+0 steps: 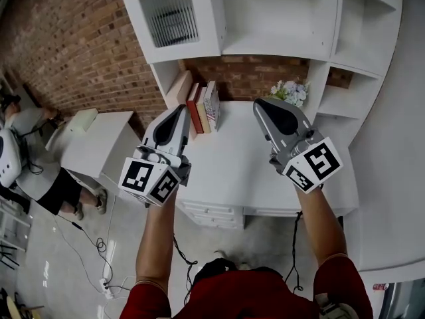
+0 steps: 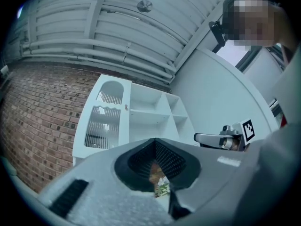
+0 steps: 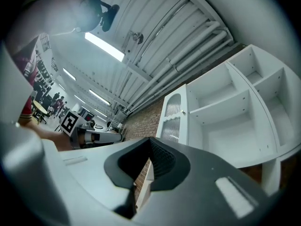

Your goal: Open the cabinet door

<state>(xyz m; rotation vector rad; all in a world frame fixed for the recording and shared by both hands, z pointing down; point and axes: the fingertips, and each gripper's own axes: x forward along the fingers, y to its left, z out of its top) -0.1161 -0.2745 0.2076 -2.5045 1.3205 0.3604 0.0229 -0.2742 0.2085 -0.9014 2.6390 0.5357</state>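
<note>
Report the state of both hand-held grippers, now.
Left hand-held gripper: closed, holding nothing.
Right hand-held gripper: closed, holding nothing.

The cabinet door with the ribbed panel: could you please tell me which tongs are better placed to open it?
Left, probably. The left tongs are nearer the cabinet door, and its knob shows ahead of them. The right tongs sit toward the open shelves. Both are shut and empty.
</note>
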